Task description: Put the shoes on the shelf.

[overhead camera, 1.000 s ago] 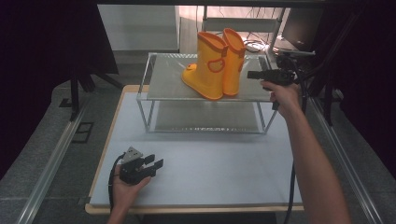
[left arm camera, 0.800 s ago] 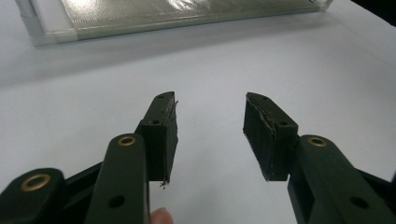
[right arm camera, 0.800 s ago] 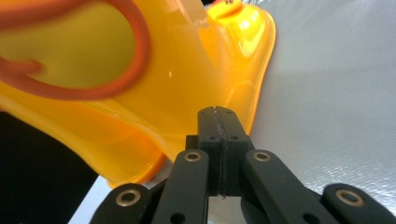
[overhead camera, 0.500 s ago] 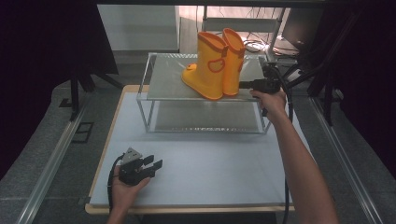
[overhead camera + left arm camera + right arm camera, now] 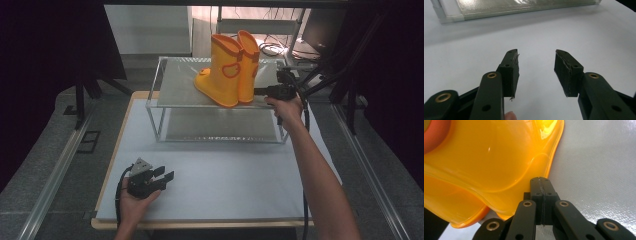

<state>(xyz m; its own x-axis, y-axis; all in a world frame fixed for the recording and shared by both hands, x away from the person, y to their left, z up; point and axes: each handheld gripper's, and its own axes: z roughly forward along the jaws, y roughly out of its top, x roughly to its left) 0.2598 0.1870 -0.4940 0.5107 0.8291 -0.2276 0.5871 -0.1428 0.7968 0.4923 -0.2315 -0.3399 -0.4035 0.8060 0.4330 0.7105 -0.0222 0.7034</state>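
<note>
A pair of yellow rubber boots (image 5: 227, 70) with orange trim stands upright on the top of a low glass-sided shelf (image 5: 175, 92). My right gripper (image 5: 258, 91) is shut and lies level on the shelf top, its tip at the heel of the right-hand boot. In the right gripper view the shut jaws (image 5: 541, 181) sit right against the glossy yellow boot (image 5: 486, 165); I cannot tell whether they touch it. Nothing is between them. My left gripper (image 5: 164, 176) rests on the white table near the front left, held in a hand. It is open (image 5: 536, 65) and empty.
The shelf stands at the back of the white table mat (image 5: 230, 175), with a lower level under its top. Its base edge (image 5: 511, 7) lies ahead of the left gripper. Dark stands and cables crowd the back right behind the shelf.
My right gripper has come down and left, from above the shelf's right end to the boot's heel on the shelf top. The left gripper has stayed put.
</note>
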